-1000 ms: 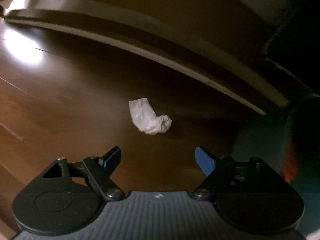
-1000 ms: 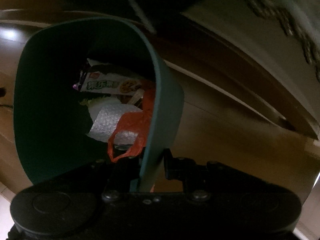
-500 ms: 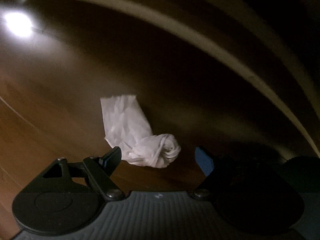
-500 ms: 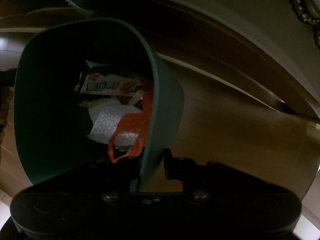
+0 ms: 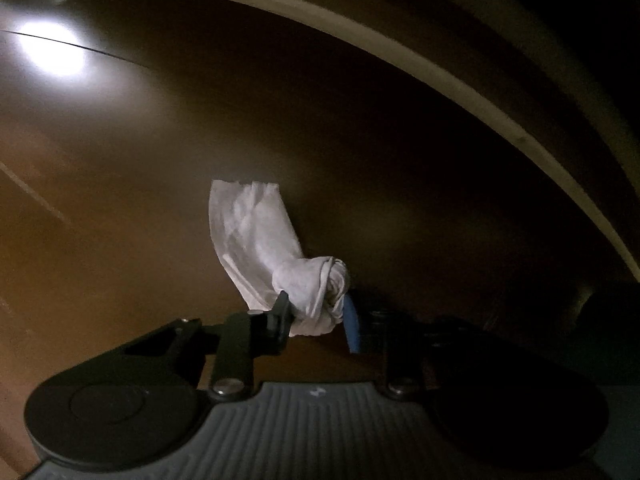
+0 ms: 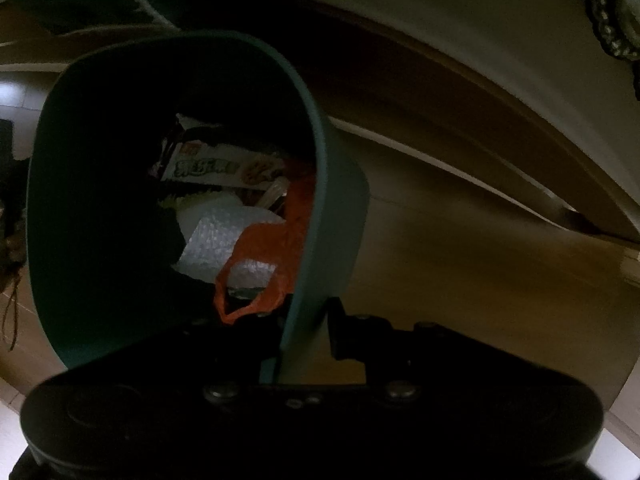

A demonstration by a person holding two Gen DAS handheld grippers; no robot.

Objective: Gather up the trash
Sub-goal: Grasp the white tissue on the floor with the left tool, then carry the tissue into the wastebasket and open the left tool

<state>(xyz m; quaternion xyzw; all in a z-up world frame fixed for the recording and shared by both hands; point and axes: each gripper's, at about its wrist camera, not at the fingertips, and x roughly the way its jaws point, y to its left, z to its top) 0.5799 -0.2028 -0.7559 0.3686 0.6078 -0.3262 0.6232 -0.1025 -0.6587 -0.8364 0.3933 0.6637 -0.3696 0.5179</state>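
Observation:
A crumpled white tissue (image 5: 264, 248) lies on the dark wooden floor (image 5: 120, 184). My left gripper (image 5: 316, 312) is shut on the tissue's twisted end, with the flat end trailing away up and left. My right gripper (image 6: 308, 320) is shut on the rim of a dark green bin (image 6: 336, 216) and holds it tilted toward the camera. Inside the bin are a snack wrapper (image 6: 224, 168), bubble wrap (image 6: 216, 240) and an orange plastic bag (image 6: 276, 248).
A pale curved edge of furniture (image 5: 460, 92) runs across the floor behind the tissue, dark beneath it. A lamp glare (image 5: 52, 48) shines on the floor at far left. In the right wrist view, pale furniture with a patterned cloth (image 6: 600, 12) stands at the upper right.
My left gripper has moved in on the tissue and closed its fingers on the twisted end. The right gripper keeps hold of the bin; the view behind it has shifted.

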